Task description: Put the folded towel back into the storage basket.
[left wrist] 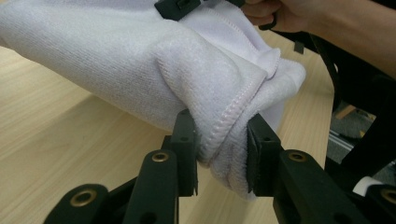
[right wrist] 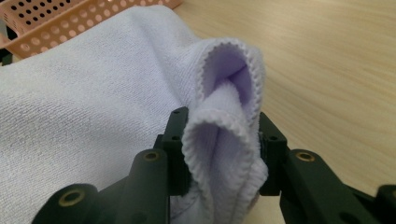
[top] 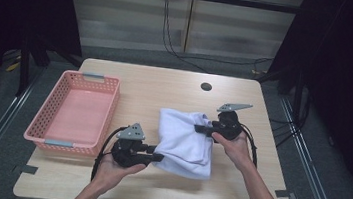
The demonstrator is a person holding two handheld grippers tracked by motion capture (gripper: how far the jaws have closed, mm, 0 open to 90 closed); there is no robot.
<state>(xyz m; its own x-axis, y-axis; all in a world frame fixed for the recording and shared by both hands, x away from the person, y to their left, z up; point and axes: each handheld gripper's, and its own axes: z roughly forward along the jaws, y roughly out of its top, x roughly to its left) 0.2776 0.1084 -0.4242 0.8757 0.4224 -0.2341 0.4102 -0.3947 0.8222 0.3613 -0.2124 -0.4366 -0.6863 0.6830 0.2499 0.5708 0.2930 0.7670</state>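
A folded white towel (top: 185, 140) hangs between my two grippers over the middle of the wooden table (top: 166, 85). My left gripper (top: 158, 157) is shut on the towel's near left corner, and the left gripper view shows the hemmed towel (left wrist: 140, 60) bunched between that left gripper (left wrist: 223, 154). My right gripper (top: 200, 129) is shut on the far right corner. In the right gripper view a thick fold of towel (right wrist: 93, 107) fills the gap of the right gripper (right wrist: 223, 154). The towel's lower edge sags toward the tabletop.
A pink perforated basket (top: 75, 113) stands at the table's left side, with nothing in it; its rim (right wrist: 60, 21) appears behind the towel in the right gripper view. A round cable hole (top: 206, 87) sits near the table's far edge. Dark curtains flank the table.
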